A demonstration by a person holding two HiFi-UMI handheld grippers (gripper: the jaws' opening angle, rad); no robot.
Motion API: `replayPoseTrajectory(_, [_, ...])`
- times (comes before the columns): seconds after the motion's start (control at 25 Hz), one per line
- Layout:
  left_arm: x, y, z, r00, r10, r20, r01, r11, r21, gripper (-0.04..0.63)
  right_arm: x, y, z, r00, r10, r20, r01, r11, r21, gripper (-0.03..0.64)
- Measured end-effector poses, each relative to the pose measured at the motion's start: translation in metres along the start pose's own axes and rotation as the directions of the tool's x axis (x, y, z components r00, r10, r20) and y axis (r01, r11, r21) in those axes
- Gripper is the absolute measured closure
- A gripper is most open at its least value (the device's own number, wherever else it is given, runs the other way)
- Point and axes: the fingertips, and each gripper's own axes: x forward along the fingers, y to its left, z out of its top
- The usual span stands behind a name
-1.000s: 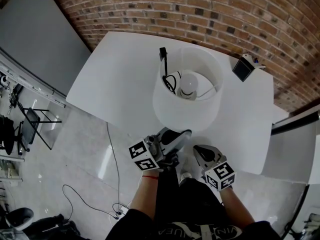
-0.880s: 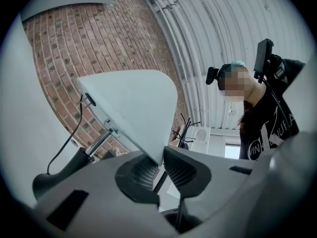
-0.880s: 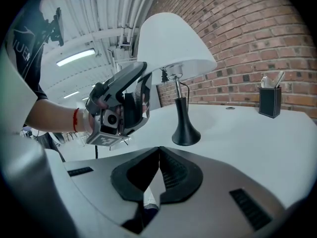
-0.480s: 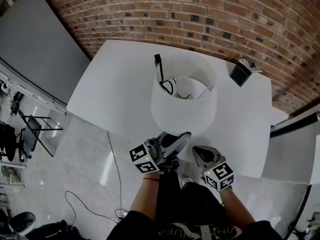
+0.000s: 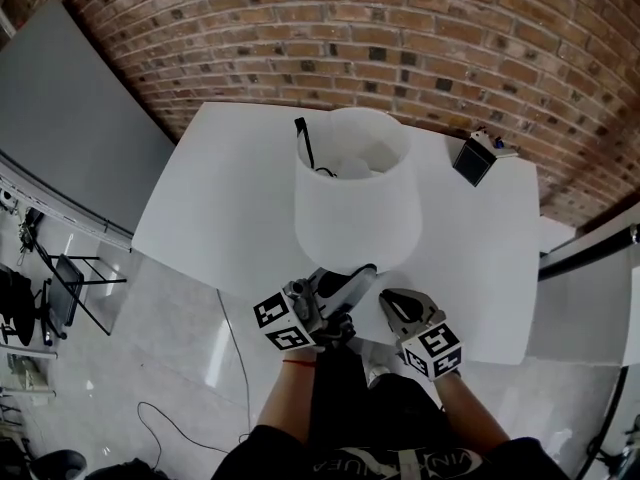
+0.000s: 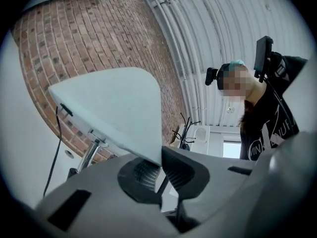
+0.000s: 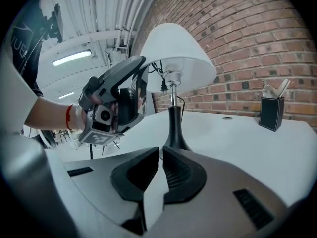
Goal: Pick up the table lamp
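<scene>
The table lamp (image 5: 352,196) stands near the middle of the white table (image 5: 215,208), in front of the brick wall (image 5: 400,38). Its white shade (image 7: 174,51) sits above a metal stem and a dark flared base (image 7: 173,133), which appears to rest on the tabletop. A black cord (image 5: 303,144) rises beside the shade's far rim.

The left gripper (image 6: 159,163) pinches the near lower edge of the shade, and the fabric runs down between its pressed pads. The right gripper (image 7: 161,158) hangs just beside it, over the table's near edge, with its jaws pressed together on nothing.

At the table's far right corner, a small black holder (image 7: 271,113) has pale items sticking out of its top. They are too small to name.
</scene>
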Motion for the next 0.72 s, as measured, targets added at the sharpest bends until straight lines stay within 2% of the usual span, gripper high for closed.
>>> replayPoseTrajectory(0.2, [0.005,0.017,0.016,1.0,0.004,0.009,-0.004,1.0,-0.016,0.58,0.02,-0.018,0.016,0.999,-0.042,0.002,0.042,0.999,0.009,0.609])
replayPoseTrajectory(0.28, [0.007,0.022,0.022,1.0,0.005,0.005,-0.004,1.0,-0.022,0.58,0.029,-0.02,0.02,0.999,-0.043,-0.009,0.043,0.999,0.013,0.555])
replayPoseTrajectory(0.72, [0.014,0.048,0.044,1.0,0.002,-0.023,-0.004,0.995,-0.099,0.58,0.081,-0.038,0.046,0.994,-0.094,-0.051,0.096,0.995,0.036,0.456])
